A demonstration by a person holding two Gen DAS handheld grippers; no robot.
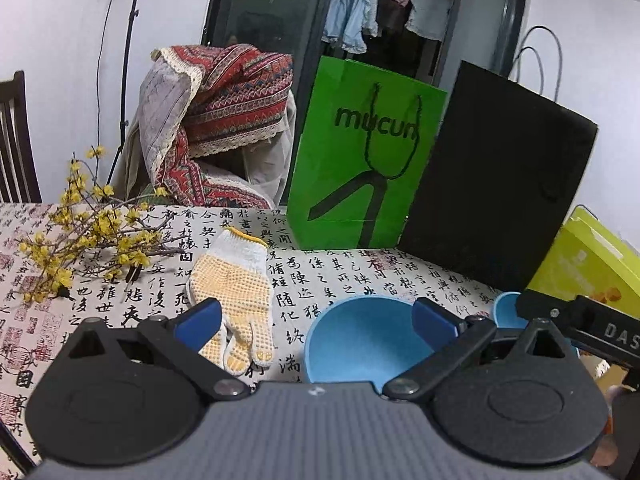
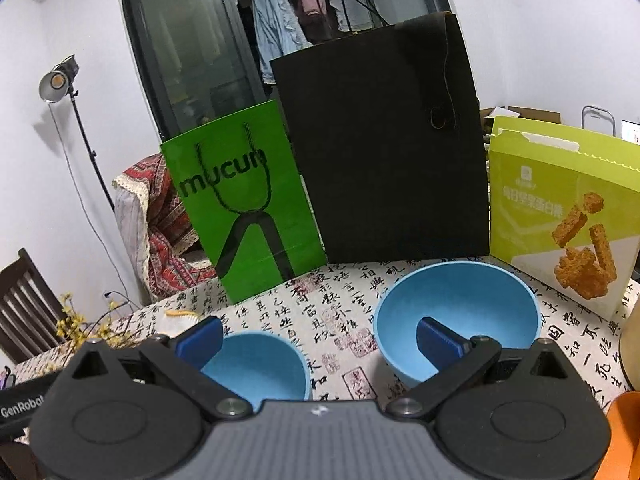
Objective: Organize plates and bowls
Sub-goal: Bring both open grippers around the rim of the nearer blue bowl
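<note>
Two blue bowls on a calligraphy-print tabletop (image 2: 344, 320), both in front of a tall black paper bag (image 2: 384, 152) standing at the far edge; larger bowl (image 2: 456, 312) just below the bag's base, smaller bowl (image 2: 256, 364) well apart from it, nearer the camera and below a green "mucun" bag (image 2: 244, 208) that leans beside the black one. Right gripper (image 2: 320, 340) spread wide and empty above the cloth, one fingertip over each bowl. Left gripper (image 1: 316, 320) likewise released, jaws wide, holding nothing, with one blue bowl (image 1: 360, 340) between its fingertips and a second bowl's rim (image 1: 508, 310) showing past the right fingertip, partly hidden by the other tool. Dotted white-and-yellow work glove (image 1: 232, 280) lying flat on the cloth, far to the side of the black bag beyond the green one; sprig of yellow blossoms (image 1: 84, 236) beyond the glove. Lime-green snack box (image 2: 560, 212) upright just beside the black bag on its other side
</note>
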